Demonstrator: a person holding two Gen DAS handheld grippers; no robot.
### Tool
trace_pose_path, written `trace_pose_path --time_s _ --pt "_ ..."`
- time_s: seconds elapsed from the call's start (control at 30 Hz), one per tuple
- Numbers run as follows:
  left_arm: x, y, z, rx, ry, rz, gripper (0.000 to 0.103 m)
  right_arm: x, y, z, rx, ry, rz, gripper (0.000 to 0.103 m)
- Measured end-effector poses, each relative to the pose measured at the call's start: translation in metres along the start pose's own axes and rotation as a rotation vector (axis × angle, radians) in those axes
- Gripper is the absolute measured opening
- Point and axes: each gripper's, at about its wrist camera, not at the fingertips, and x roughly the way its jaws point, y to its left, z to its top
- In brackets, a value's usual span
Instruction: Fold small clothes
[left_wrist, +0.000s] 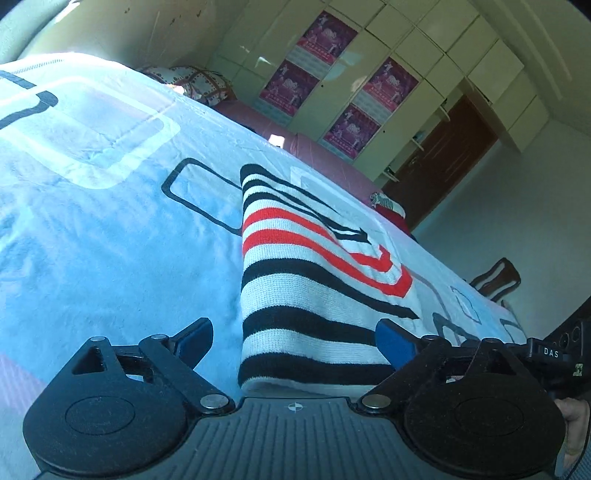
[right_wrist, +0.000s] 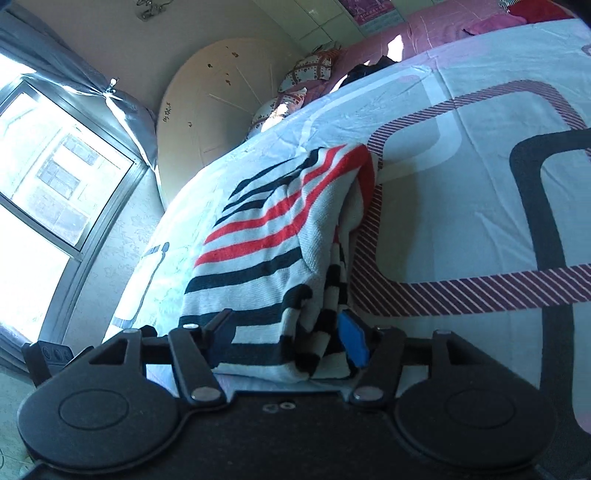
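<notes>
A small knit garment (left_wrist: 306, 280) with black, white and red stripes lies folded on the bed's pale blue patterned sheet (left_wrist: 110, 229). My left gripper (left_wrist: 295, 343) is open, its blue pads (left_wrist: 395, 343) straddling the garment's near edge without pinching it. In the right wrist view the same garment (right_wrist: 273, 251) lies folded, its stacked layers showing along the right side. My right gripper (right_wrist: 288, 339) is open, its fingers on either side of the garment's near end, the blue pad (right_wrist: 352, 341) against the folded layers.
A patterned pillow (left_wrist: 192, 83) and pink bedding (left_wrist: 258, 122) lie at the far end of the bed. Wardrobe doors with posters (left_wrist: 332, 74) and a brown door (left_wrist: 443, 158) stand beyond. A window with a curtain (right_wrist: 55, 166) is at the left. A chair back (left_wrist: 495, 277) stands by the bed.
</notes>
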Motion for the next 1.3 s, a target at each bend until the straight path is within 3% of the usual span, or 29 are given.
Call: trace_pose_path --time_s 0.13,0.2,0.67,0.93,1.3 --pt "-0.036 -0.021 -0.013 0.020 -0.032 0.074 0.103 -0.043 0.021 -0.022 -0.060 -0.063 -0.051 0.094" --pt "-0.052 -0.036 -0.022 0.051 -0.025 0.108 0.103 -0.062 0.035 -0.034 -0.098 -0.084 -0.066 0.102" --pt "-0.206 -0.153 -0.113 0.260 -0.147 0.140 0.103 -0.184 0.130 -0.159 -0.373 -0.261 -0.331 0.102" --pt "-0.292 -0.193 -0.161 0.386 -0.185 0.158 0.103 -0.239 0.158 -0.217 -0.378 -0.334 -0.365 0.102" --pt "-0.350 -0.205 -0.193 0.356 -0.242 0.141 0.103 -0.255 0.186 -0.257 -0.435 -0.369 -0.382 0.102"
